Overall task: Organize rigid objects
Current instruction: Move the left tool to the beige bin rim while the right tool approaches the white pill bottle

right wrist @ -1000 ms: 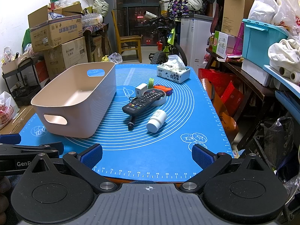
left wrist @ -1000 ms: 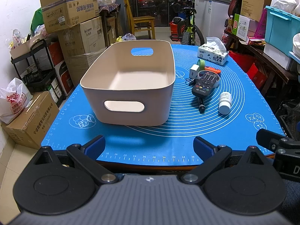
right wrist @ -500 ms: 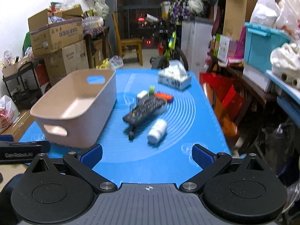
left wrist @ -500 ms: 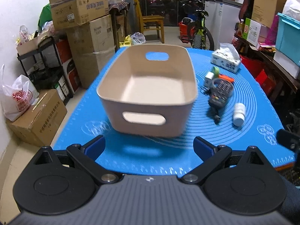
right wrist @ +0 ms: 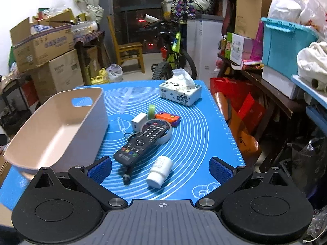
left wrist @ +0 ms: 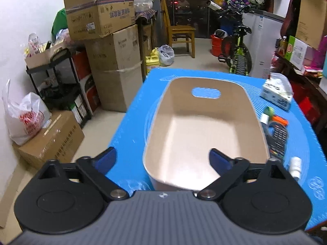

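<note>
Nothing sorted yet, as I read it: bin [left wrist: 206,126] on blue mat [right wrist: 196,134] shows bare floor inside. All items lie right of bin: remote [right wrist: 143,143] propped on tape roll [right wrist: 166,131], white bottle [right wrist: 160,171] on its side nearest me, orange block [right wrist: 168,118], white charger [right wrist: 139,120], small green roll [right wrist: 151,109]. Tissue box [right wrist: 180,94] far back.

My left gripper [left wrist: 163,159] hangs over bin's near rim, fingers wide apart, holding nothing. My right gripper [right wrist: 160,169] angled down over bottle and remote, fingers wide apart, nothing held.
</note>
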Tool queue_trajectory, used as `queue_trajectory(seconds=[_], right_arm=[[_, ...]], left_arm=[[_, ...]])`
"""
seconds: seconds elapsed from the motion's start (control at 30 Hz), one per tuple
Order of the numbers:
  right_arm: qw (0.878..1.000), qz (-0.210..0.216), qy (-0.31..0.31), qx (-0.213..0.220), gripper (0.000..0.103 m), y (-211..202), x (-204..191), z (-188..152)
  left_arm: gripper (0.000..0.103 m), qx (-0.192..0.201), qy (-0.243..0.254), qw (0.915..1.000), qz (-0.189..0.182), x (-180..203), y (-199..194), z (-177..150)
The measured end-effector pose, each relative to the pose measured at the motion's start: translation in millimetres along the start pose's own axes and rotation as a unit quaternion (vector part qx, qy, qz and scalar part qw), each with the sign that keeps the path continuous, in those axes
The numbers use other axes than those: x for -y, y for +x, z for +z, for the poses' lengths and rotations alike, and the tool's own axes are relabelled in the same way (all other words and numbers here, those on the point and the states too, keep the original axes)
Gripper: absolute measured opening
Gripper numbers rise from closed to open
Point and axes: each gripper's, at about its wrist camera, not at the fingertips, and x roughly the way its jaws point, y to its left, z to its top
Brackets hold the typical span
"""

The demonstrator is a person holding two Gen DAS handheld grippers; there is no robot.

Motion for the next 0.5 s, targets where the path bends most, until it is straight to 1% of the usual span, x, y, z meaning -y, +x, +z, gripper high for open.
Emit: queue_trajectory(seconds=[0.1,0.2,0.27,0.33,0.4,0.5], right_arm=[[1.000,-0.008,-0.005,-0.010,0.101,22.0,-1.1,3.1],[1.000,-0.010,-0.015,-0.019,0.101,42.7,-5.3,4.7],[0.999,-0.016,-0.020,-0.022,0.101,56.1,-7.5,4.0],[0.999,-0.022,-0.021,-0.033,0.101,71.0,-9.5,2.2],[0.998,-0.030,-0.014,-0.050,0.101,86.0,-9.6,0.3],[0.996,-0.037,0.017,-0.077,0.101,106.5,-3.2,-4.7]], left_arm=[[0.086,-0.008,0.000,1.0000,0.003,-5.6,18.2,8.9],[0.087,-0.022,-0.005,0.9997,-0.011,-12.3,38.3,15.9],[0.087,-0.035,-0.008,0.9992,-0.017,-16.3,52.8,20.4],[0.087,-0.058,-0.005,0.9980,-0.025,-18.5,69.1,24.1],[0.086,-0.068,-0.004,0.9970,-0.038,-19.9,82.6,26.6],[0.085,-0.090,-0.024,0.9946,-0.047,-22.0,100.6,25.8]])
